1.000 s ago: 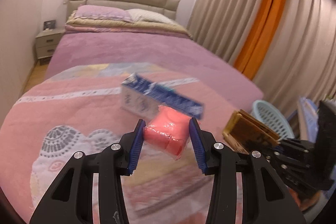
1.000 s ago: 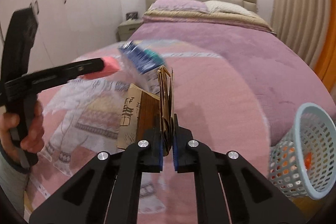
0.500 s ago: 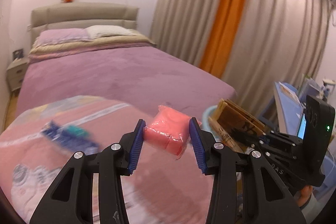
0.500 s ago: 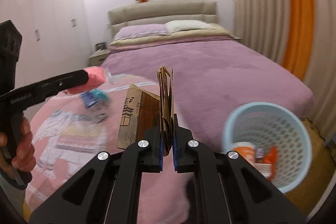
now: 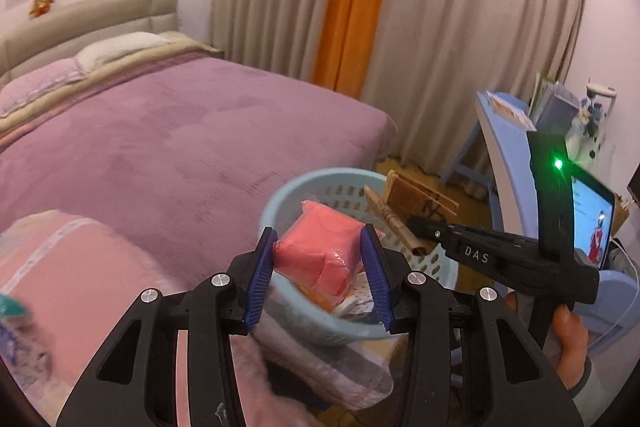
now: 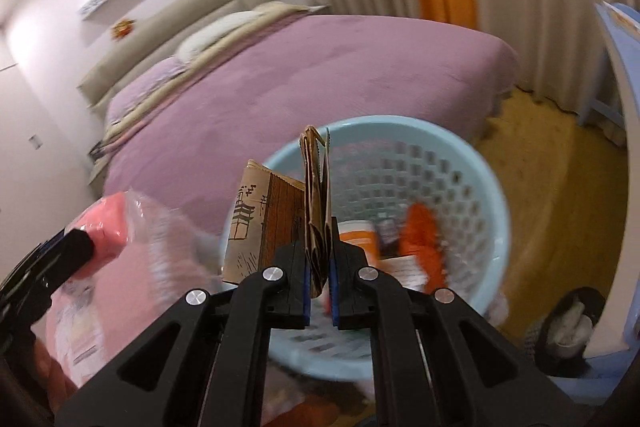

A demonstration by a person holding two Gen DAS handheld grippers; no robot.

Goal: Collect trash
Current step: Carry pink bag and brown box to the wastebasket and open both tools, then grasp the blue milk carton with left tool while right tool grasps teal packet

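My left gripper (image 5: 320, 267) is shut on a pink plastic-wrapped packet (image 5: 318, 253) and holds it over the near rim of a light blue trash basket (image 5: 280, 199). My right gripper (image 6: 319, 275) is shut on a folded brown paper bag (image 6: 316, 187) and holds it upright above the same basket (image 6: 492, 195). The right gripper (image 5: 416, 227) with the bag (image 5: 416, 193) shows in the left wrist view over the basket's far rim. The pink packet (image 6: 106, 223) shows at the left of the right wrist view. Several pieces of trash (image 6: 420, 239) lie in the basket.
The basket stands on the floor beside the purple bed (image 5: 168, 135). A pink patterned blanket (image 5: 72, 267) lies at the bed's near end. A blue desk (image 5: 504, 131) with a lit screen (image 5: 592, 223) stands to the right. Curtains (image 5: 440, 7) hang behind. A dark slipper (image 6: 568, 323) lies on the floor.
Both grippers have swung right, away from the bed and over the blue basket, each still holding its item. The blue box on the bed has left view.
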